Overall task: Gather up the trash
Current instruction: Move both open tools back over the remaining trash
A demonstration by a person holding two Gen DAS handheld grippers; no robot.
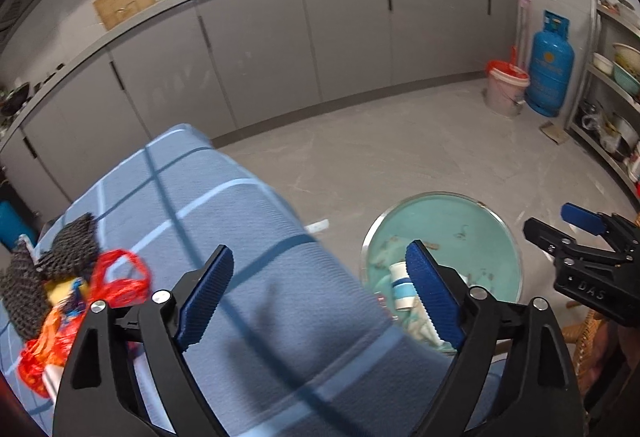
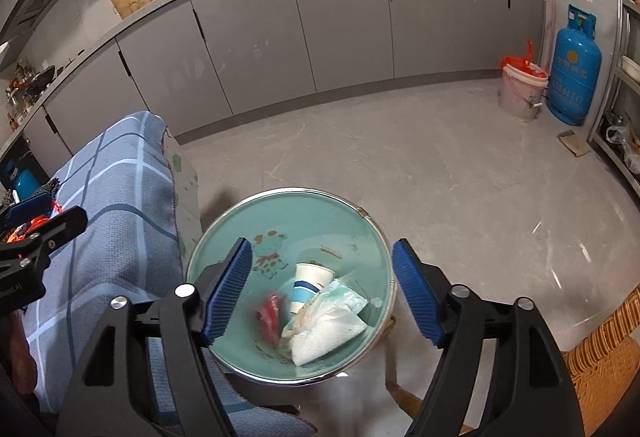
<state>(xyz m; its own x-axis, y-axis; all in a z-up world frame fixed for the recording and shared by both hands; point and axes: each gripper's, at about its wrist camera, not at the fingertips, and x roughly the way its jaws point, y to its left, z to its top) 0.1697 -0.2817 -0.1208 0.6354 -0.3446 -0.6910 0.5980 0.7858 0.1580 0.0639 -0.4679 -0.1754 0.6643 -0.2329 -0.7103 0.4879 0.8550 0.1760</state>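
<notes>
Both grippers, left gripper and right gripper, gape empty; reaching carelessly for the red plastic bag could tip the teal enamel basin.

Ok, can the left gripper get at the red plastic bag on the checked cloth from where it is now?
Probably yes. The left gripper is open with nothing between its fingers, and the red plastic bag lies uncovered on the checked cloth just to its left.

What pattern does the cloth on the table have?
The cloth is blue with a light and dark grid check, clearest in the left wrist view.
</notes>
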